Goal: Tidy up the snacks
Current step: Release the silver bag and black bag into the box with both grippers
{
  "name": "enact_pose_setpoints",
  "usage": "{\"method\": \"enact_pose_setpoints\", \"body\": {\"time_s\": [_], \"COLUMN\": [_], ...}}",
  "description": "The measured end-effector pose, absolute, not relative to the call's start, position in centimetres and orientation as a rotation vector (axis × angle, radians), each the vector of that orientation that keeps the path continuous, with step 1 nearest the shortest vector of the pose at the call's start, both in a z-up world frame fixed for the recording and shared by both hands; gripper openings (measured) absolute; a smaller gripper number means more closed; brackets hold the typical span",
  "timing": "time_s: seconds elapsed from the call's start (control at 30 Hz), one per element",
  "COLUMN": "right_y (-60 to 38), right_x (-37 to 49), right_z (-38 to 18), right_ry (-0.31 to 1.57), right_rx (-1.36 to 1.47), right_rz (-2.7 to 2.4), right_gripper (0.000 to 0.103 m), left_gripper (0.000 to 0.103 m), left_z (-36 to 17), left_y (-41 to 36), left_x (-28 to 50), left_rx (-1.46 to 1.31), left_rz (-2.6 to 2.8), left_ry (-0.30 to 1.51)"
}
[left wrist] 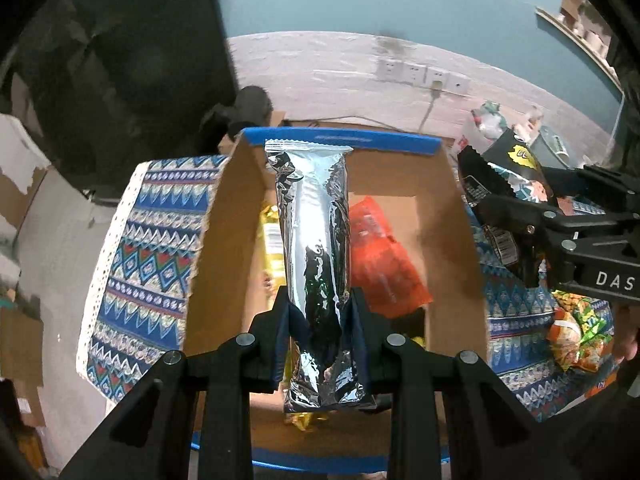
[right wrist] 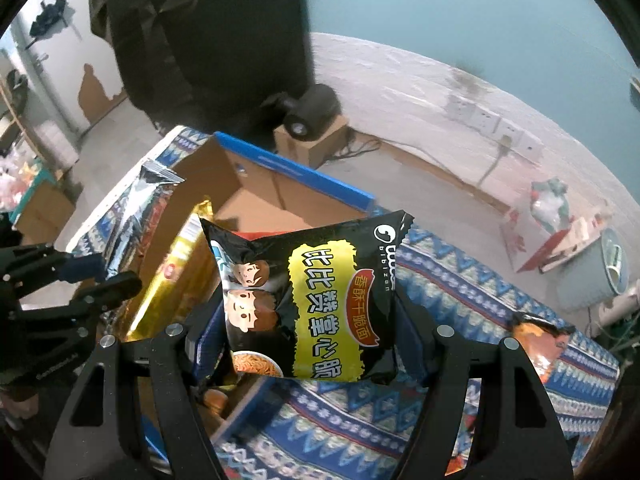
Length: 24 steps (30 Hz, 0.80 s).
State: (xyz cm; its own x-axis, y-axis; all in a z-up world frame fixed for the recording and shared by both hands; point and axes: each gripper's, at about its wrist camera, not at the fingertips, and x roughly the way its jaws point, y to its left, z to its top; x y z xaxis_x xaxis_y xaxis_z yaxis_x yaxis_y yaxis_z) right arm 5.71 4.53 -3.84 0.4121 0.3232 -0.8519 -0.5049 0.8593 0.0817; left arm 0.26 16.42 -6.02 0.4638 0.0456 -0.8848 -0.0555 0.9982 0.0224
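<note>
On the patterned cloth: a blue, white and red zigzag tablecloth [left wrist: 148,248] covers the table and carries everything else.
Cardboard box: an open box [left wrist: 240,208] with a blue top edge sits on the cloth; it is the largest thing there.
Box contents: an orange packet [left wrist: 380,256] and a yellow-gold packet [left wrist: 272,236] lie inside on the floor of the box.
Left gripper: the left gripper [left wrist: 320,312] is pinched tight on a long silver foil packet [left wrist: 316,216], which hangs over the open box.
Right gripper: the right gripper [right wrist: 308,344] clamps a black noodle snack bag [right wrist: 312,304] with a yellow label, held by its sides above the box's near edge and the cloth.
Loose snacks: a green and orange packet [left wrist: 576,332] lies on the cloth outside the box, to its right.
Wall: white sockets [left wrist: 424,74] low on the wall behind.
</note>
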Motion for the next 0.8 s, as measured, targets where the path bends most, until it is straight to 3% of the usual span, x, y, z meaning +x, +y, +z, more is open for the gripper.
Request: {"method": "enact_pose_setpoints", "body": {"time_s": [0.4, 0.63, 0.8], "right_y": [8.4, 9.4, 9.7], "right_x": [6.3, 6.1, 6.0], "right_z": [-5.1, -5.7, -6.0], "right_ry": [1.062, 1.078, 1.083], "right_rx": [-0.196, -0.216, -0.23], "right_rz": [0.575, 0.598, 0.603], "right_gripper": [0.073, 0.073, 0.073], "left_gripper": [0.029, 0.059, 0.064], "left_z": [-8.1, -7.9, -7.6], "left_y": [19.8, 20.2, 20.1], "left_x": [-0.2, -0.3, -0.4], "left_rx": [-0.014, -0.002, 0.02], "left_rz": [0.135, 0.165, 0.176], "left_ry": [1.13, 1.127, 1.116]}}
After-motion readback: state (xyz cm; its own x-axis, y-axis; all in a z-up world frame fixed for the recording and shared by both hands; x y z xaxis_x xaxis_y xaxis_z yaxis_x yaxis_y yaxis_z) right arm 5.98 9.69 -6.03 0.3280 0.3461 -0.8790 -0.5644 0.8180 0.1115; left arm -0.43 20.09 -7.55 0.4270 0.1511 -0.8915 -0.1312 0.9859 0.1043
